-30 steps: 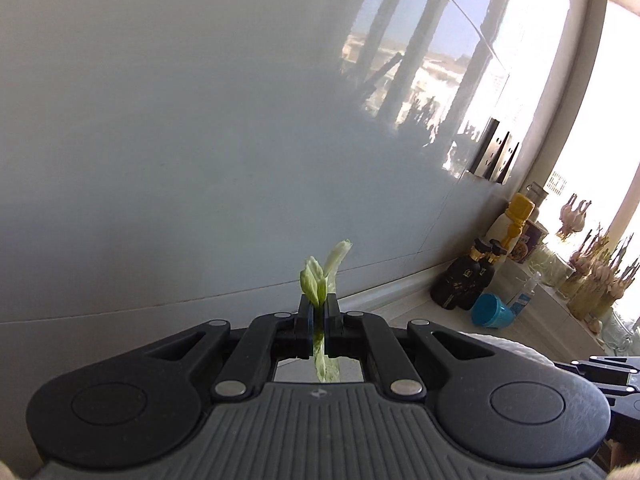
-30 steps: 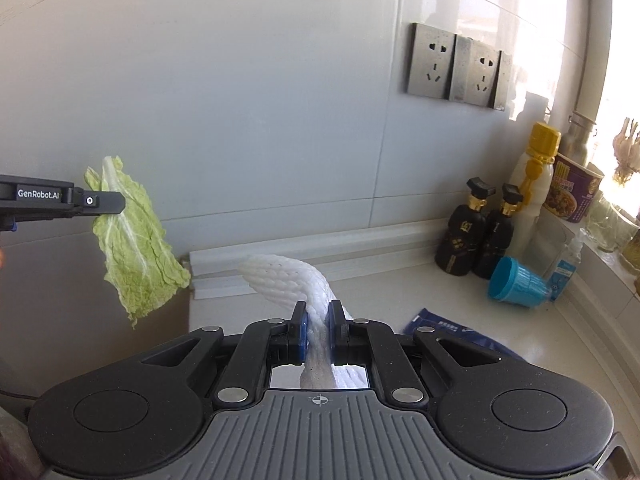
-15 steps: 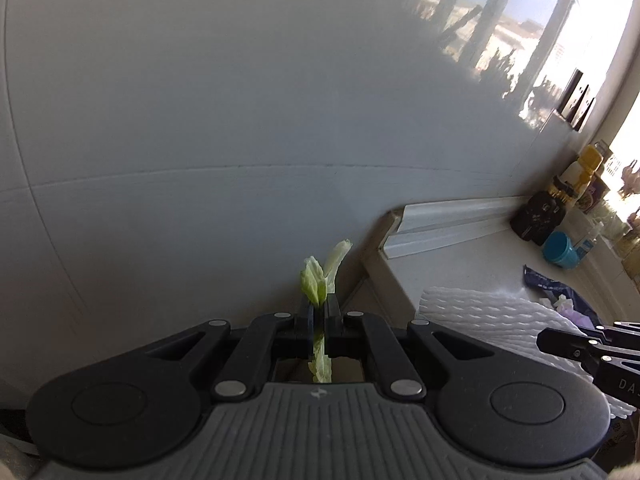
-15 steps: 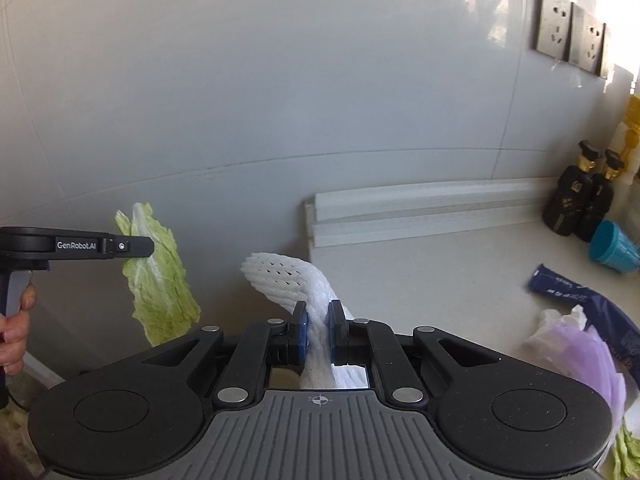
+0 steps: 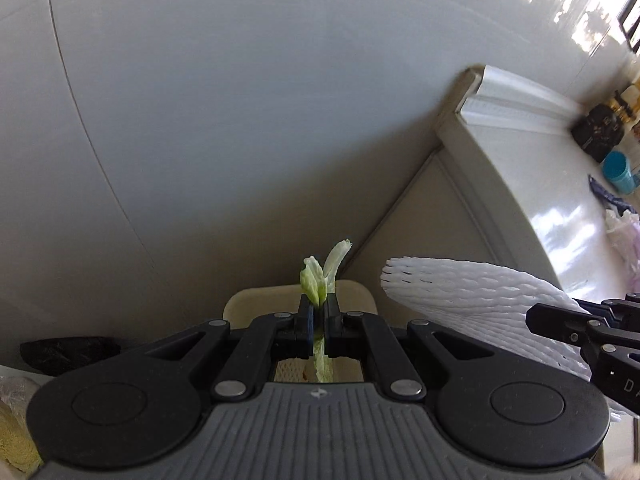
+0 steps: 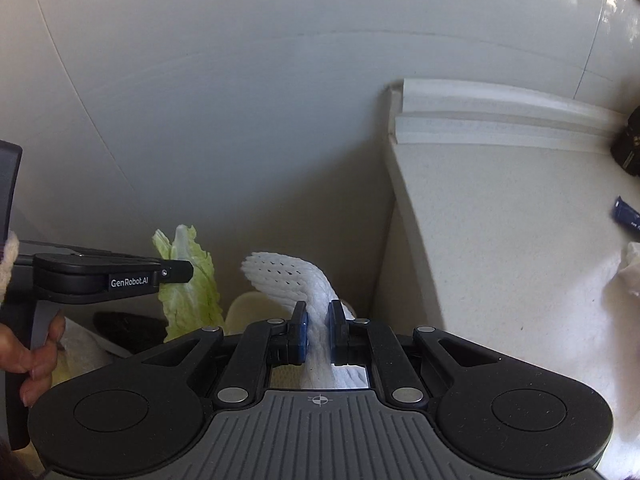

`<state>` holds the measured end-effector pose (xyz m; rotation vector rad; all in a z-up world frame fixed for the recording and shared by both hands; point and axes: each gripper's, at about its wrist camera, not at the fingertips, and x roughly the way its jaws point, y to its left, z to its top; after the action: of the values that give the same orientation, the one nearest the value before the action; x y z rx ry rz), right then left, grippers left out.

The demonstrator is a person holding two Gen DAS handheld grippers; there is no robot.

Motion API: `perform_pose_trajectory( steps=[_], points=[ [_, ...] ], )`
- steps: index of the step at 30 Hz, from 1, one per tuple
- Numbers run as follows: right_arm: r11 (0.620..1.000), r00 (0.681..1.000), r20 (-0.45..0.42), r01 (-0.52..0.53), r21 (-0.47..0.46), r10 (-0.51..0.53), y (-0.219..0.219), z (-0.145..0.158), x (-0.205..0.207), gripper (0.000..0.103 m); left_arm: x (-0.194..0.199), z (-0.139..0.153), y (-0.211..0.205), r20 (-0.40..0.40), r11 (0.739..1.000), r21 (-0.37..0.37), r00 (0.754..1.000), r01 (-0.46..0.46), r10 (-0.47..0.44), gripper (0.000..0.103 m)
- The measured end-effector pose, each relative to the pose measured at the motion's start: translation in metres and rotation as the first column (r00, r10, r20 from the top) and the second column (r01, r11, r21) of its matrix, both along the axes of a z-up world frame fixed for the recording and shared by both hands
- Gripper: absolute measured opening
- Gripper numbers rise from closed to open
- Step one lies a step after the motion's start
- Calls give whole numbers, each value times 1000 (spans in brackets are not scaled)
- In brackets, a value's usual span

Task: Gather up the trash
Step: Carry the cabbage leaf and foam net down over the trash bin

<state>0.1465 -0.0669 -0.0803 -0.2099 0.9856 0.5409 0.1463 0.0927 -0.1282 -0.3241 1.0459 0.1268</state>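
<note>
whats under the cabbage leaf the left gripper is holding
A beige bin sits below the cabbage leaf pinched in the left gripper; white foam mesh shows inside. The gripper bodies cover most of the bin's inside.

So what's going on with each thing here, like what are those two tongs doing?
Left tongs: shut on the cabbage leaf, which hangs down.
Right tongs: shut on the white foam net, held up and bent over.
Beige bin: open, below both.
Blue cup: lying on its side on the counter.
</note>
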Motion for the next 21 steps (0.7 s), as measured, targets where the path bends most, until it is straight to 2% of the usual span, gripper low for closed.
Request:
perform_pose_trajectory(
  steps=[9,15,21],
  points=[
    [996,986,-153,62,-58,-70,18,-68,11,8,7,-53,-2,-113,1000,-9,993,-20,19,4],
    [989,963,-238,100,-112,-125,29,-119,25,8,11,-89,0,-184,1000,9,983,-28,29,4],
    [981,934,-314,132,-143,-171,37,-164,44,9,12,-121,10,-236,999,-12,971,-43,39,4]
  ],
)
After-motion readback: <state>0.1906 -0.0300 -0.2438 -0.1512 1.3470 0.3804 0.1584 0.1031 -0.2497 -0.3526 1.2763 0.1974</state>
